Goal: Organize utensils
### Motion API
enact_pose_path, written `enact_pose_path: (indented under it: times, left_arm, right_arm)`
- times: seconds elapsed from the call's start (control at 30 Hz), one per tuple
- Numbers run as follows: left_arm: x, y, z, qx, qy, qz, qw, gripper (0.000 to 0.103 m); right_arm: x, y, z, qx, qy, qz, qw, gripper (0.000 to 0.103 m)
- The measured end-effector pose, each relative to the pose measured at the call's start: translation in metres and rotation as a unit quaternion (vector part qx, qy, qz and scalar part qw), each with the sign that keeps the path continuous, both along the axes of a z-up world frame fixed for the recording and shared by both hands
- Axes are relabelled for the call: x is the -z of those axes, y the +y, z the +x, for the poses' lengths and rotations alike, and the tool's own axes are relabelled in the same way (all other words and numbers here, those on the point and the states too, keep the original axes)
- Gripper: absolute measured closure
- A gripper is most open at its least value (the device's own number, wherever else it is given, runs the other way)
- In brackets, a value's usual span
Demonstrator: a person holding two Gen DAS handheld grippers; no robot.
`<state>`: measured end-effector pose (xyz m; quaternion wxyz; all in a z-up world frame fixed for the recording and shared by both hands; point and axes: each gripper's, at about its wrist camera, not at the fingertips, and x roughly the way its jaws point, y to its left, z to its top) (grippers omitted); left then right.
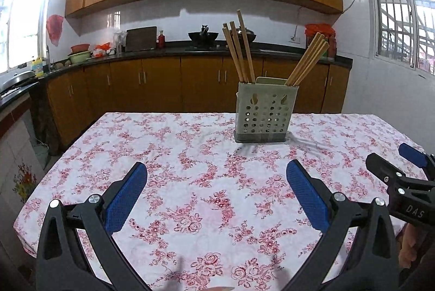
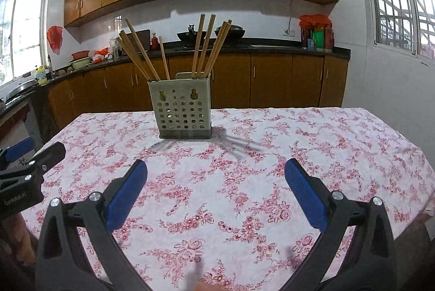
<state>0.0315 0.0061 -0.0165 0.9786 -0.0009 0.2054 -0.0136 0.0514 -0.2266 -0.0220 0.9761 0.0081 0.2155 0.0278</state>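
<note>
A pale perforated utensil holder [image 1: 263,111] stands upright on the table's far half; it also shows in the right wrist view [image 2: 183,107]. Several wooden chopsticks [image 1: 239,46] lean in it in two bunches, left and right [image 2: 206,45]. My left gripper [image 1: 217,177] is open and empty, low over the cloth, short of the holder. My right gripper [image 2: 216,174] is open and empty too, beside the left one. Each gripper shows at the edge of the other's view: the right gripper [image 1: 397,163] and the left gripper [image 2: 32,152].
The table [image 1: 168,144] carries a white cloth with pink flowers. Behind it run a dark kitchen counter [image 1: 190,49] with woks, bowls and bottles, and wooden cabinets. Windows are at the left and right.
</note>
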Motion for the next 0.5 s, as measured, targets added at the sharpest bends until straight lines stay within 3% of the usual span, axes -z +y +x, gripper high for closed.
enact_pose_path:
  times: [0.5]
  left_arm:
    - [0.0002,-0.0025,-0.0001,0.003,0.004,-0.002,1.0000,0.002]
  right_arm:
    - [-0.0002,-0.0007,0.0009,-0.001,0.001,-0.002,1.000,0.004]
